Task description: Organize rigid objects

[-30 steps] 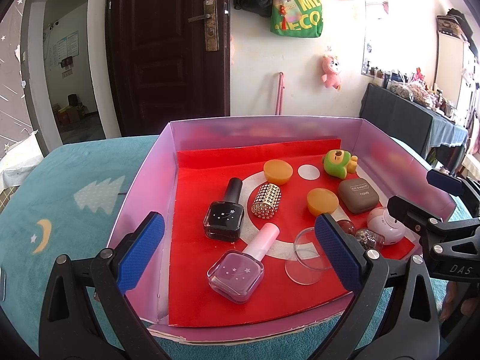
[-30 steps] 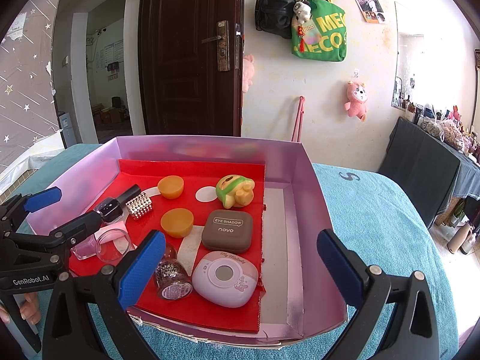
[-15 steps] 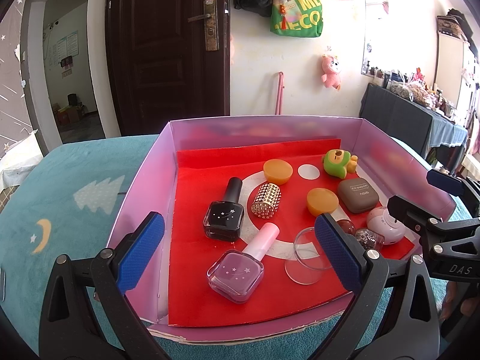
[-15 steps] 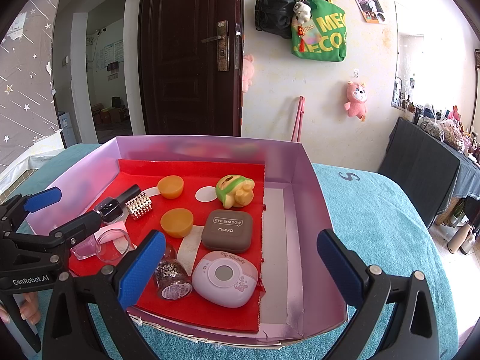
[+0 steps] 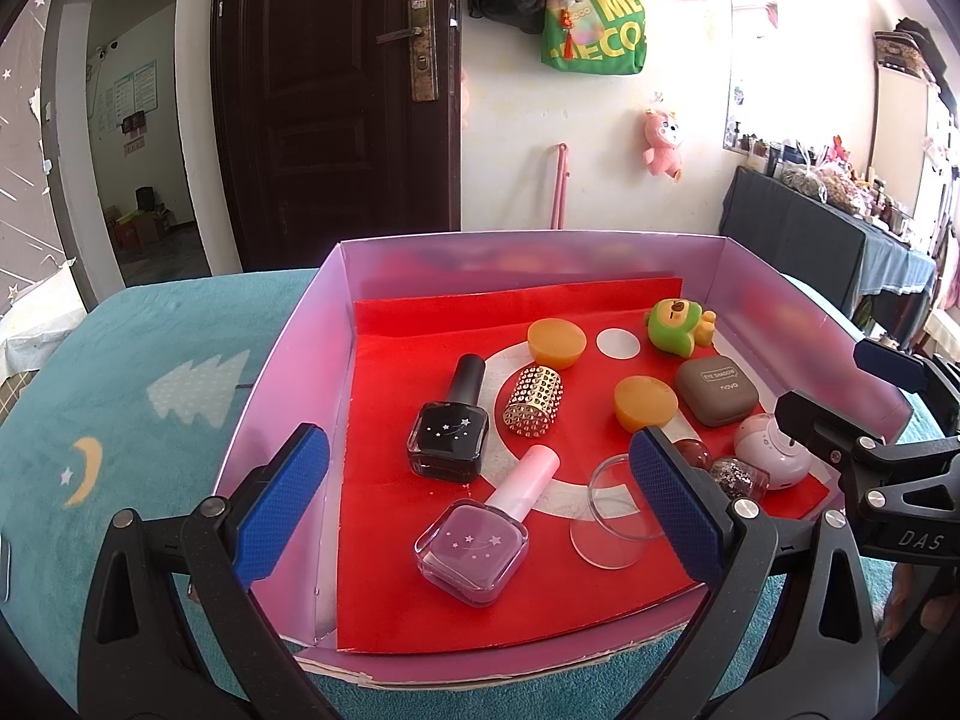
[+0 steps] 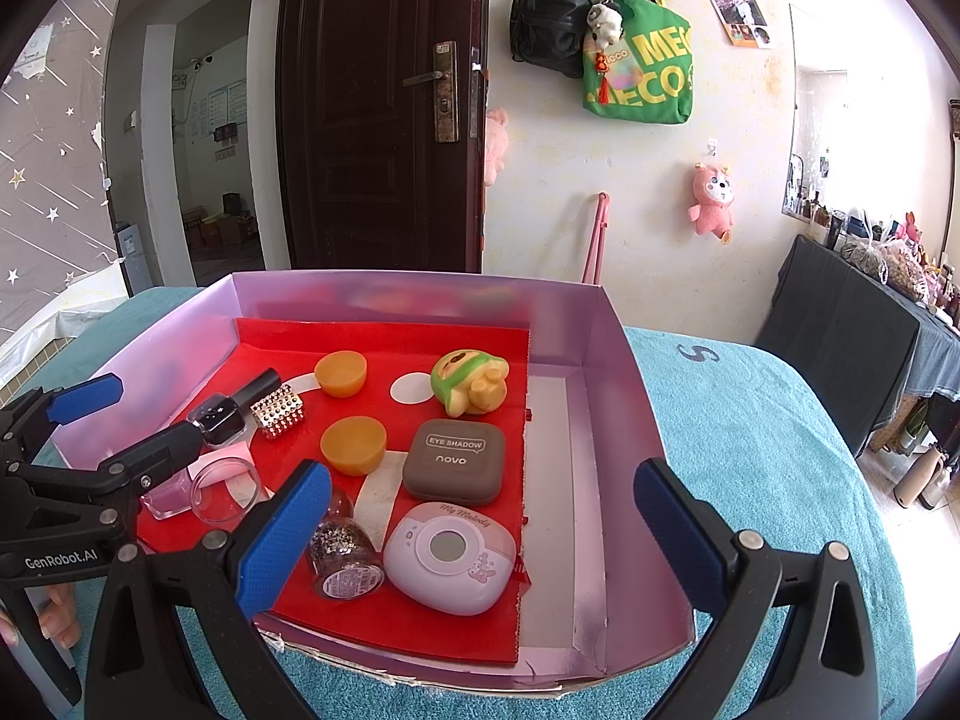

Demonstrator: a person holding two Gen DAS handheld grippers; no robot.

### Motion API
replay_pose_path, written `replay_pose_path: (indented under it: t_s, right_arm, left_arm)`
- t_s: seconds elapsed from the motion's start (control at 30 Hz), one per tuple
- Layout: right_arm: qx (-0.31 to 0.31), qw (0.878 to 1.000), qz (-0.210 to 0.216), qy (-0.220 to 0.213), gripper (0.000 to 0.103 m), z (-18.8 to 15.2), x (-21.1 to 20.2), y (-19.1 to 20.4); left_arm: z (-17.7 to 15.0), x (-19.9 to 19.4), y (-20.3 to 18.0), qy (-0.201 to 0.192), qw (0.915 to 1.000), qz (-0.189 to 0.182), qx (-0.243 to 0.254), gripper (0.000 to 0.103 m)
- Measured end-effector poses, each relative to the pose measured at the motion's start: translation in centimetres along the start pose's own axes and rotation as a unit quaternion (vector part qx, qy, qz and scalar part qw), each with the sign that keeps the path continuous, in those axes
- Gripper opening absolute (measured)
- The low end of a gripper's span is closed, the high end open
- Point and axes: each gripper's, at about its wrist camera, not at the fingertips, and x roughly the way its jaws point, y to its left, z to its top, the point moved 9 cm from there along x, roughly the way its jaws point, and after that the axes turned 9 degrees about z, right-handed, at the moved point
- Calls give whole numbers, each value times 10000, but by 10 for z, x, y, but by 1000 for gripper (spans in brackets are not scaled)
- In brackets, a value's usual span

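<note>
With both grippers' fingers apart and empty, the left gripper (image 5: 480, 504) hovers nearest the pink nail polish bottle (image 5: 480, 534), cap pointing far-right.

Dark wooden door (image 6: 384, 120) standing shut beside an open doorway. Green tote bag (image 6: 639, 69) and black backpack (image 6: 549, 15) hanging on the white wall; pink plush toy (image 6: 713, 199) hanging lower right. Pink pole (image 5: 560, 186) leaning against the wall. Teal blanket (image 5: 120, 372) with tree and moon print lying across the surface. Dark-draped side table (image 6: 852, 324) carrying clutter.
</note>
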Motion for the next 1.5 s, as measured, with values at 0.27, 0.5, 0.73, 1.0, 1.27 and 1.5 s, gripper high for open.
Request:
replay_pose_path:
  t_s: [0.27, 0.5, 0.73, 1.0, 1.27, 1.5]
  right_arm:
    - [42, 9999, 28, -95, 103, 5, -7, -2]
    - [71, 9991, 23, -407, 103, 16, -57, 9]
    - [-70, 9989, 84, -465, 103, 11, -103, 32]
    - [166, 9997, 63, 169, 103, -33, -104, 35]
    - [367, 9931, -205, 1092, 103, -87, -69, 18]
    - [481, 9830, -526, 1690, 103, -112, -49, 9]
  left_arm:
    - [-2, -1, -2, -8, 10000, -7, -34, 102]
    - [-3, -44, 1, -243, 9997, 12, -8, 102]
    - [-8, -101, 11, -255, 9994, -110, -217, 102]
    - [-39, -120, 18, 338, 9987, -130, -353, 102]
    - [-89, -88, 5, 1030, 9946, -17, -121, 102]
    - [-105, -71, -2, 1204, 9926, 129, 74, 102]
